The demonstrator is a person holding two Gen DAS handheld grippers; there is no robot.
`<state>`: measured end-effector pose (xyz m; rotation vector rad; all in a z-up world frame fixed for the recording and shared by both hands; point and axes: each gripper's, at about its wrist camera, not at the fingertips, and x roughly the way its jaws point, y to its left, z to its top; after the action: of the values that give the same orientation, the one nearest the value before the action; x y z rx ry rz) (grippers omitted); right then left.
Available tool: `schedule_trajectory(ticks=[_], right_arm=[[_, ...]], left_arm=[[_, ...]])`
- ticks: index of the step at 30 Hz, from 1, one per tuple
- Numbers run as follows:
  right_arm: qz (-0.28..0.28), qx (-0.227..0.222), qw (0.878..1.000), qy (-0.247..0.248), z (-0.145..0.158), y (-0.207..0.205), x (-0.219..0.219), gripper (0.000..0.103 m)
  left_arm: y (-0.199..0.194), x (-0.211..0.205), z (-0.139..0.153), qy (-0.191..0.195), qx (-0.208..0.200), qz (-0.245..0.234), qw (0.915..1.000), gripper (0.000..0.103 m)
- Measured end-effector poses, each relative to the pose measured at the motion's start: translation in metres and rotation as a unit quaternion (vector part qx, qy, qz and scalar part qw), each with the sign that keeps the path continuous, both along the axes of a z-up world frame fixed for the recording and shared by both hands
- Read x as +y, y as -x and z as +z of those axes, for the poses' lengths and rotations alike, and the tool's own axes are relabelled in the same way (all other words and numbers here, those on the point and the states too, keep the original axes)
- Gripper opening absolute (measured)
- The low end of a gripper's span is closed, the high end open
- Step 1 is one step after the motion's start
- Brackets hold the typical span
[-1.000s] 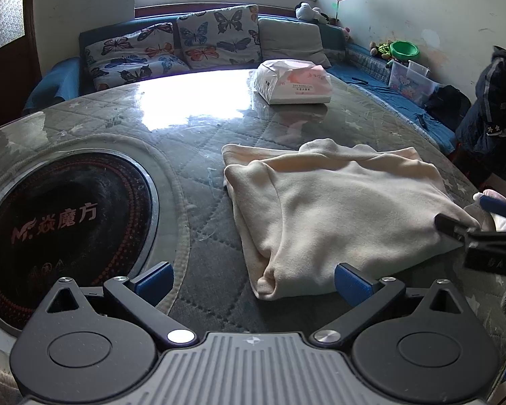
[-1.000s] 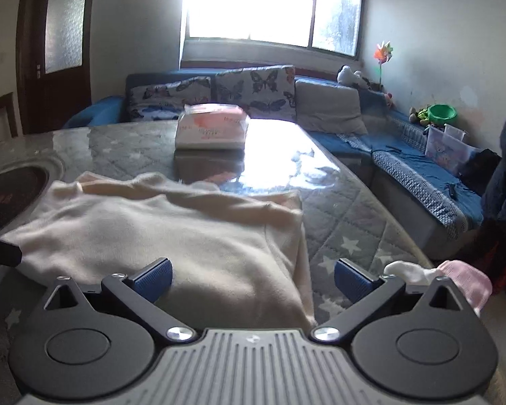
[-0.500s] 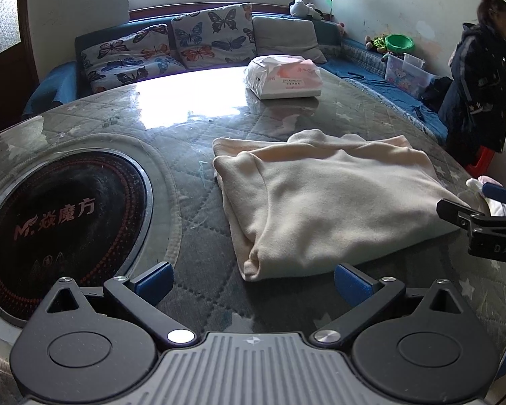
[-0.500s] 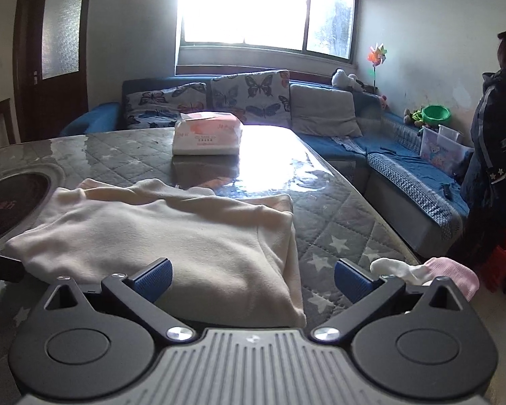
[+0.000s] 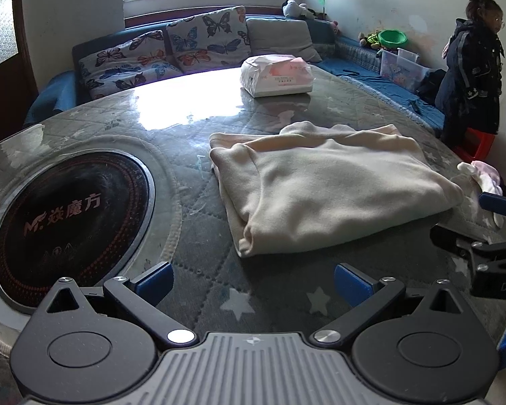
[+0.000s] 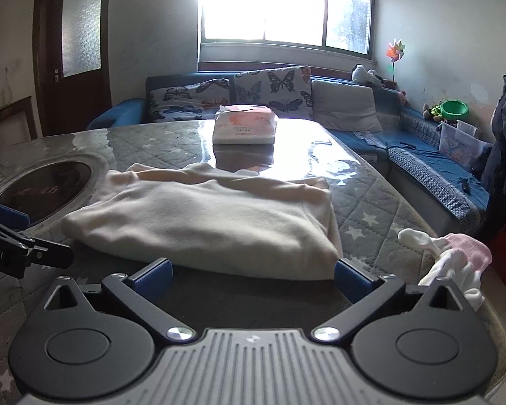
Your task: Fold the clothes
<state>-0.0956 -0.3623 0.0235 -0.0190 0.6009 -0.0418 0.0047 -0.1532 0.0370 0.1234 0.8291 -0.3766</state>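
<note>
Both claws stand wide open and hold nothing: the left claw [image 5: 251, 278] hovers just short of the near left corner of the cream sweater [image 5: 327, 185], and the right claw [image 6: 251, 275] sits just in front of its near right edge. The sweater lies ahead of both, already folded into a thick flat rectangle on the quilted table [image 5: 199, 202], with small pink and white clothes [image 6: 455, 256] right of the right claw. It looks soft, light and floppy, so I would pinch through all layers at the two near corners to keep the fold together.
</note>
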Motion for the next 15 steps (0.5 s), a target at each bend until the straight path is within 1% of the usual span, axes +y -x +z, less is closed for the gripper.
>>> schedule_trajectory(ticks=[9,15], right_arm=[[0.006,0.002,1.000,0.002,0.001,0.014,0.011,0.103],[0.010,0.002,1.000,0.003,0.002,0.020,0.016,0.103]], left_arm=[[0.013,0.003,-0.001,0.000,0.009,0.004,0.9999,0.103],[0.020,0.004,0.000,-0.007,0.002,0.002,1.0000,0.103]])
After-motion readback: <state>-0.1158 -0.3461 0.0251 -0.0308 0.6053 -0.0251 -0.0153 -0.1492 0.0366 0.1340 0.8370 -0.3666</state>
